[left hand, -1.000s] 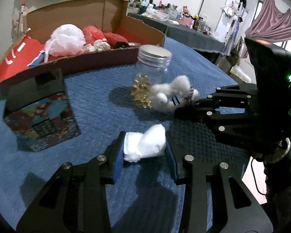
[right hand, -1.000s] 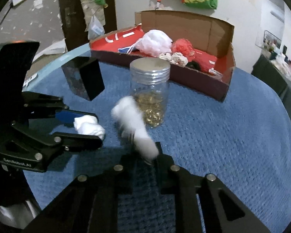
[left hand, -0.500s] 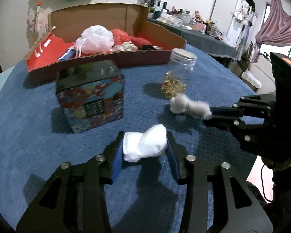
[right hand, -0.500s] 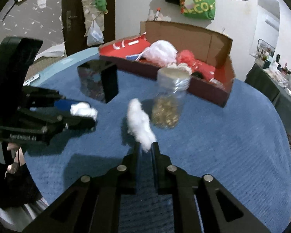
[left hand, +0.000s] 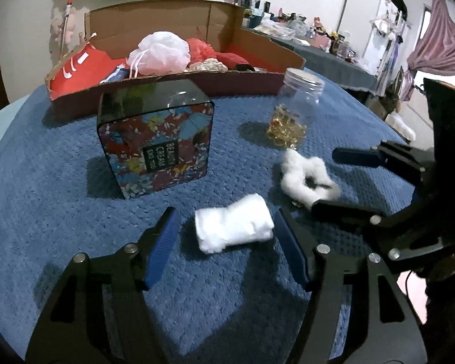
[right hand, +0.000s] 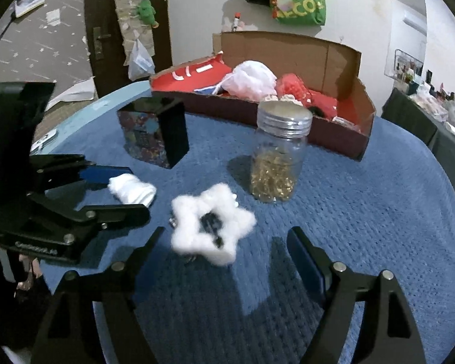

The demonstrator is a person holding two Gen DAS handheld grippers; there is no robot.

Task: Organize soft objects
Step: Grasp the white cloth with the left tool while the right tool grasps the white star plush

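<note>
A rolled white cloth (left hand: 233, 227) lies on the blue table cover between the blue pads of my left gripper (left hand: 225, 214). Its jaws are opening and neither pad presses on the cloth. To its right a fluffy white star-shaped toy (left hand: 306, 179) rests on the cover between the fingers of my right gripper (left hand: 326, 179). In the right wrist view the star (right hand: 209, 227), slightly blurred, sits between the spread fingers of my right gripper (right hand: 226, 230), whose jaws are also opening and clear of it. The left gripper (right hand: 136, 191) frames the cloth (right hand: 133, 189) at the left.
A cardboard box (left hand: 166, 82) with a red lining holds a pink mesh puff (left hand: 160, 51) and red soft things at the back. A floral tin (left hand: 157, 148) and a clear jar (left hand: 297, 112) of gold pieces stand before it. The table edge curves on both sides.
Both grippers have spread their jaws. The white cloth, squeezed before, now lies loose on the cover, and the star has dropped from the right gripper's pinch. Both views have drawn back from the box.
</note>
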